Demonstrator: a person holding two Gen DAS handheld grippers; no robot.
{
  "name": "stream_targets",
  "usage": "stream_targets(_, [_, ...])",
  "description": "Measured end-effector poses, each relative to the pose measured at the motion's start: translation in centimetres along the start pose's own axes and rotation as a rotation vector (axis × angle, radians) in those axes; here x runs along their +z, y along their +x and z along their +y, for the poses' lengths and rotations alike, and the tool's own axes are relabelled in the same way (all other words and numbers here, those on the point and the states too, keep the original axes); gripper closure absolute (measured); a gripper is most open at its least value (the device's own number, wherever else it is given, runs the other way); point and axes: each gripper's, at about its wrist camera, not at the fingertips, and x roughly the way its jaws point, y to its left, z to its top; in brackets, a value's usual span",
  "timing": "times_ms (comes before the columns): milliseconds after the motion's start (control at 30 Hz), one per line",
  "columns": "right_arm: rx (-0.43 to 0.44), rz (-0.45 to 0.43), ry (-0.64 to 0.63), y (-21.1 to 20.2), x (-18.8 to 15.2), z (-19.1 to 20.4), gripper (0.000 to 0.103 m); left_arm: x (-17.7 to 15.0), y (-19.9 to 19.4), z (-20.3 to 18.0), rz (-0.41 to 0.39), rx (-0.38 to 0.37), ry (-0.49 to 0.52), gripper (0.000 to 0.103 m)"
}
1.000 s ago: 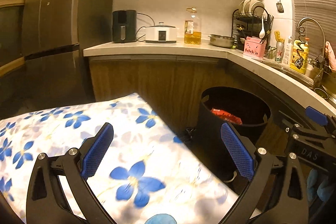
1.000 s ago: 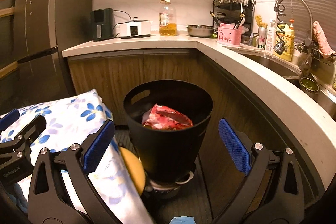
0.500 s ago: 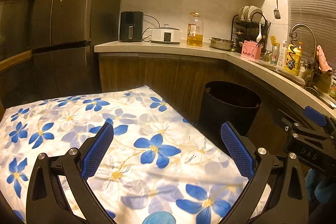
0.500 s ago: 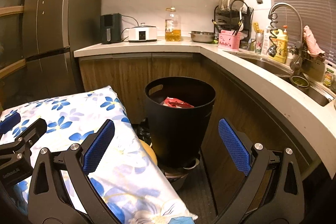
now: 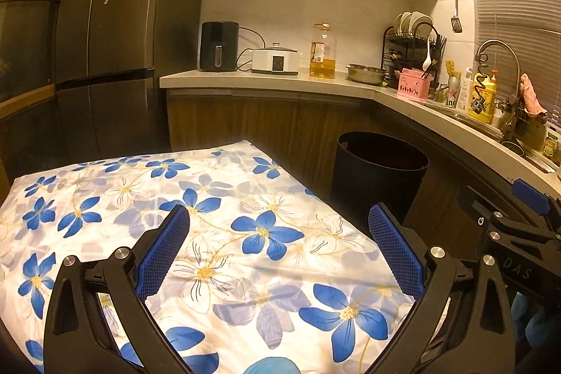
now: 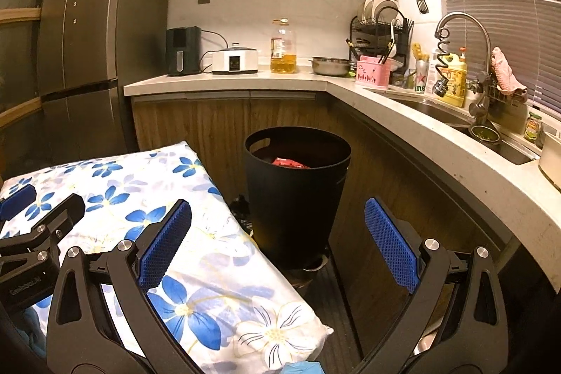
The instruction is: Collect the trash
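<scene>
Red wrapper [image 6: 290, 162]: in black bin [image 6: 298, 191] by the cabinets, likely light, crinkly, slippery, best pinched at an edge; left gripper [image 5: 280, 249] and right gripper [image 6: 277, 244] both wide open, empty.

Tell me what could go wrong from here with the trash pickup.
1. The black bin seems to rest on something small at its base rather than flat on the floor, so a bump might tip it and spill the red wrapper inside.
2. Both the left gripper and right gripper are open and empty; the floral cloth shows no trash, so closing there might only snag fabric.
</scene>
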Motion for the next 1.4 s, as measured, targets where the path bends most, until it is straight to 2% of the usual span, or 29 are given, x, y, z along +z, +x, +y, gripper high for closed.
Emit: stream_targets(1400, [-0.007,0.024,0.003,-0.05,-0.43,0.56,0.005,-0.41,-0.33,0.04,0.017,0.004,0.001,0.006])
